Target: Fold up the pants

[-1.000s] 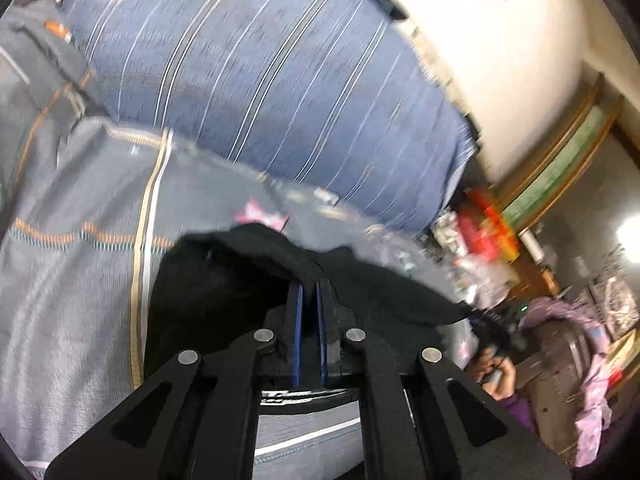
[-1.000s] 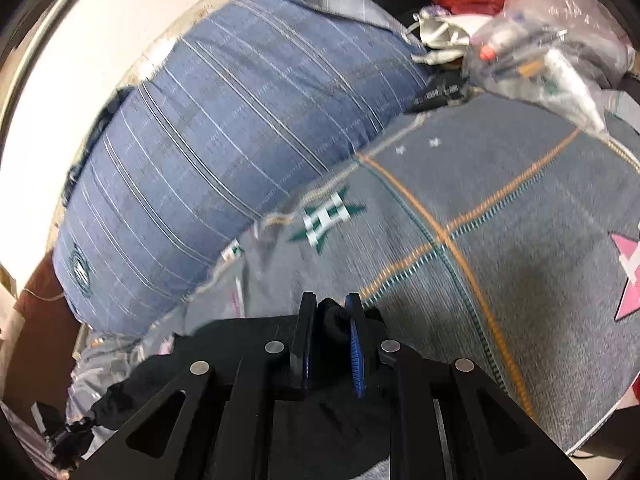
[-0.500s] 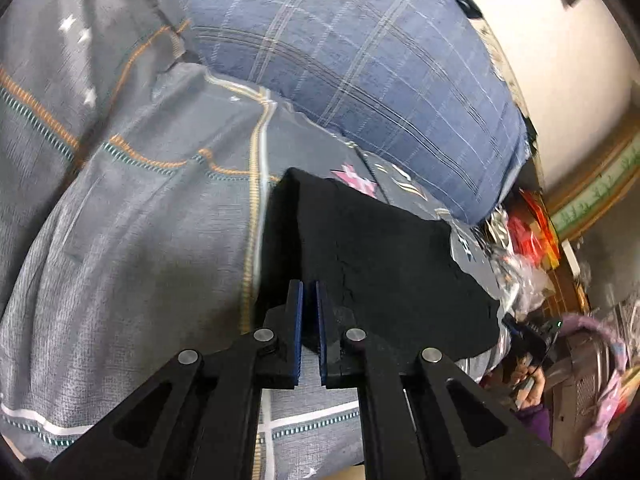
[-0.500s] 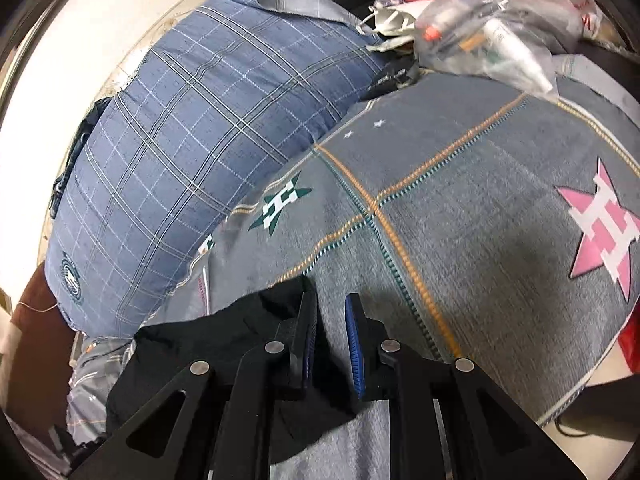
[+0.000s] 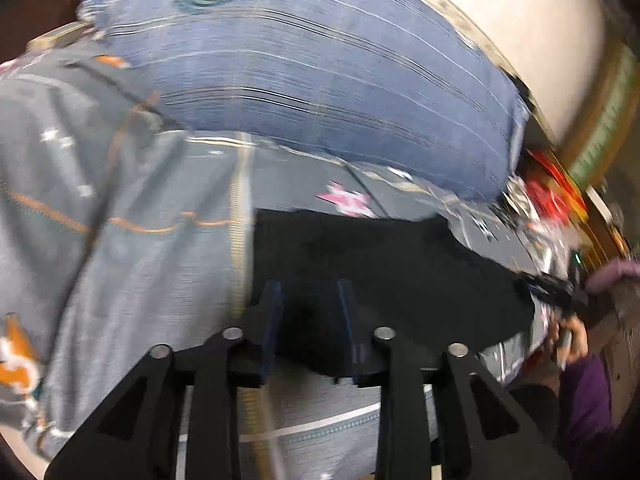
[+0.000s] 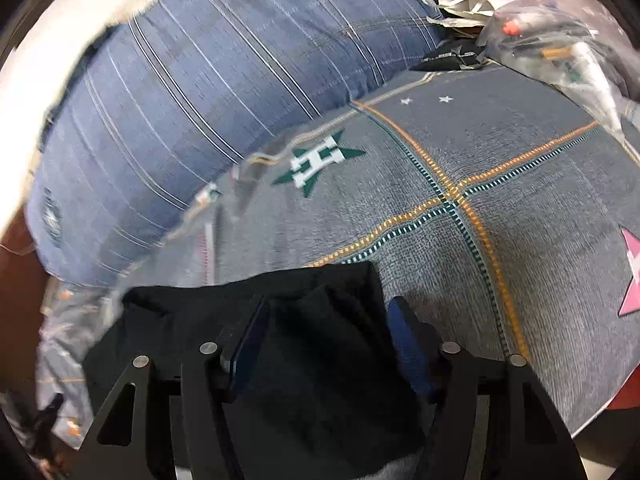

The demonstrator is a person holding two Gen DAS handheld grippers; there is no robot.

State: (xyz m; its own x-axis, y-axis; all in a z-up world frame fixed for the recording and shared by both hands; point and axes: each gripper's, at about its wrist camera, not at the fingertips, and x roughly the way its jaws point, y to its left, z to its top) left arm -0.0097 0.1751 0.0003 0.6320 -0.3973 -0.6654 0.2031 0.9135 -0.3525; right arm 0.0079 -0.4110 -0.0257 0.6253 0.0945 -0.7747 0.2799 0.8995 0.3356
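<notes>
The pants (image 5: 384, 264) lie as a flat, black, matte slab on the grey bed cover (image 5: 120, 264), directly ahead of and under both grippers. The left gripper (image 5: 310, 320) stands with its fingers apart and nothing between them; the cloth starts just past its tips and stretches away to its right, so the long axis runs sideways across that view. The right gripper (image 6: 326, 340) is also spread wide, holding nothing, its blue pads straddling a soft rumpled corner of the pants (image 6: 280, 360) that bulges up between them without being pinched. From this gripper the bulk of the cloth runs off to its left. I judge a fold has been laid down and both ends released; the right gripper sits nearer a graspable edge.

The fabric looks thick and limp, likely to slump unless lifted by a doubled edge. Beyond the pants rises a rounded blue striped pillow (image 6: 200, 100); the cover is woven, with orange stitched lines and a green star (image 6: 318, 160).
</notes>
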